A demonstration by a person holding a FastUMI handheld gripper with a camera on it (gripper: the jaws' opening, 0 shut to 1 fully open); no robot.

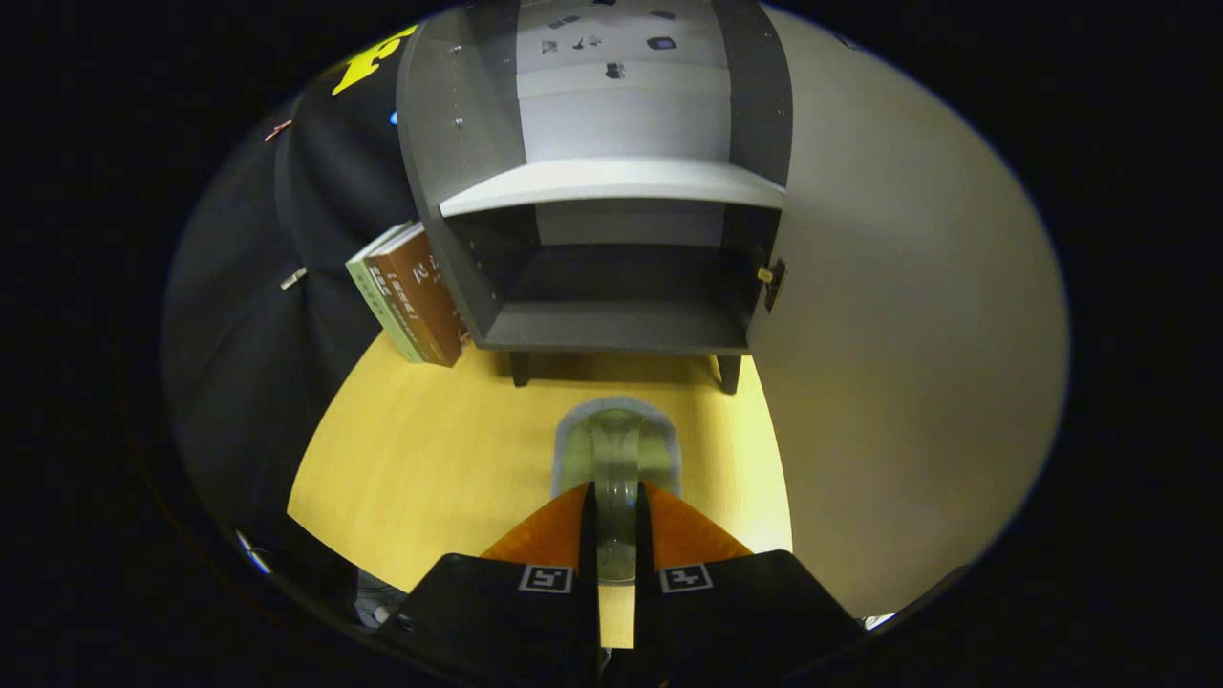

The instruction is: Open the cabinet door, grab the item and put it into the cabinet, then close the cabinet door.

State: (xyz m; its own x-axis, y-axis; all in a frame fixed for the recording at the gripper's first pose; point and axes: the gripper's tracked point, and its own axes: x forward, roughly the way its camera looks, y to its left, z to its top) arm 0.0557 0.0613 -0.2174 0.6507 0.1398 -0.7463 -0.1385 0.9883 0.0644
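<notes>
The claw (pixel 616 502) is nearly closed, both fingers pressing the handle of a clear glass mug (pixel 616 449), which hangs just ahead of them above the desk (pixel 430 459); the glass makes its outline hard to read, so mug is my best guess. Gripping by the handle keeps the body forward, ready to go in first. Beyond it, the cabinet (pixel 611 248) stands with its door (pixel 908 315) swung wide to the right, leaving the lower compartment free. Books (pixel 411 291) lean against the cabinet's left side.
</notes>
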